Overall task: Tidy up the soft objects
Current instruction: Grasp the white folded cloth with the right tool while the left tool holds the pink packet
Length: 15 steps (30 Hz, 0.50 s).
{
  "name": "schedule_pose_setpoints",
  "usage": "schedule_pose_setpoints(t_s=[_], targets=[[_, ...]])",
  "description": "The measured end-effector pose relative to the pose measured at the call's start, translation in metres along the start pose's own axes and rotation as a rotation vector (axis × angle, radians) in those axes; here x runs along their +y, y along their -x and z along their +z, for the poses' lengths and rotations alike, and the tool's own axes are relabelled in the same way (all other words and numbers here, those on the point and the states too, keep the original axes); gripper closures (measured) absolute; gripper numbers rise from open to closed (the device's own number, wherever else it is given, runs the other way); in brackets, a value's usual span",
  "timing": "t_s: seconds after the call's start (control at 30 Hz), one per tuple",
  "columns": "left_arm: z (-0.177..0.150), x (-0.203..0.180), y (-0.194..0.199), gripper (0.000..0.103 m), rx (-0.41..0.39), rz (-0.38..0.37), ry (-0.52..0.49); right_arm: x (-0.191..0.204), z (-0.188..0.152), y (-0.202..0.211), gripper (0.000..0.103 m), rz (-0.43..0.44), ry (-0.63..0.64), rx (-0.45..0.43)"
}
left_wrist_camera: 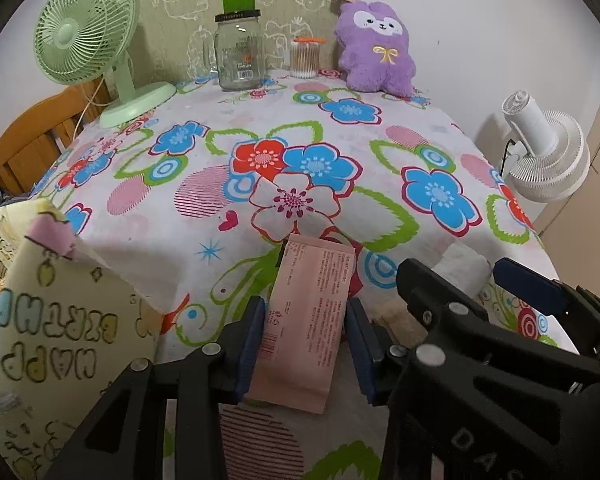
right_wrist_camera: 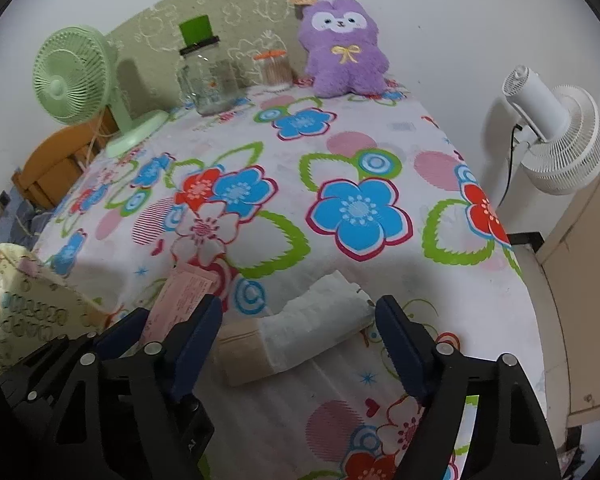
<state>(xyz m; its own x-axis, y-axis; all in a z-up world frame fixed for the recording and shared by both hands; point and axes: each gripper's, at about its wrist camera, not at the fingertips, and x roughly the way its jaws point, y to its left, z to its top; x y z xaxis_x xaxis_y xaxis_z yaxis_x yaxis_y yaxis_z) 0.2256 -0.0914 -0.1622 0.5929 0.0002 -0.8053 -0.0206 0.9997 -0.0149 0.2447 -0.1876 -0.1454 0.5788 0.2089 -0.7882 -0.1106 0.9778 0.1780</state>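
A flat pink packet (left_wrist_camera: 306, 320) lies on the floral tablecloth between the fingers of my left gripper (left_wrist_camera: 306, 344). The jaws stand around it with a small gap on the right, so the gripper is open. My right gripper (right_wrist_camera: 296, 344) is open wide around a rolled white cloth (right_wrist_camera: 320, 326) that lies on a beige soft piece (right_wrist_camera: 240, 354). The right gripper also shows in the left wrist view (left_wrist_camera: 460, 300), the pink packet in the right wrist view (right_wrist_camera: 180, 300). A purple plush toy (left_wrist_camera: 374, 50) leans on the back wall. A yellow printed fabric bag (left_wrist_camera: 48, 328) stands at the left.
A green desk fan (left_wrist_camera: 88, 36) stands at the back left. A glass jar (left_wrist_camera: 240, 54) with a green cup on its lid and a cotton-swab tub (left_wrist_camera: 305, 58) stand at the back. A white fan (left_wrist_camera: 544, 148) stands beyond the table's right edge. A wooden chair (left_wrist_camera: 28, 140) is at left.
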Motion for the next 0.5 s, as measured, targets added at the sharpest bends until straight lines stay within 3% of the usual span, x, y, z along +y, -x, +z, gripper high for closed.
schedule_pose_setpoints(t_s=[0.27, 0.5], targets=[[-0.001, -0.001, -0.003, 0.061, -0.003, 0.001, -0.016, -0.003, -0.001, -0.015, 0.040, -0.013, -0.010, 0.027], [-0.001, -0.002, -0.002, 0.061, -0.004, 0.002, -0.027, -0.002, -0.002, -0.015, 0.062, -0.027, 0.001, 0.024]])
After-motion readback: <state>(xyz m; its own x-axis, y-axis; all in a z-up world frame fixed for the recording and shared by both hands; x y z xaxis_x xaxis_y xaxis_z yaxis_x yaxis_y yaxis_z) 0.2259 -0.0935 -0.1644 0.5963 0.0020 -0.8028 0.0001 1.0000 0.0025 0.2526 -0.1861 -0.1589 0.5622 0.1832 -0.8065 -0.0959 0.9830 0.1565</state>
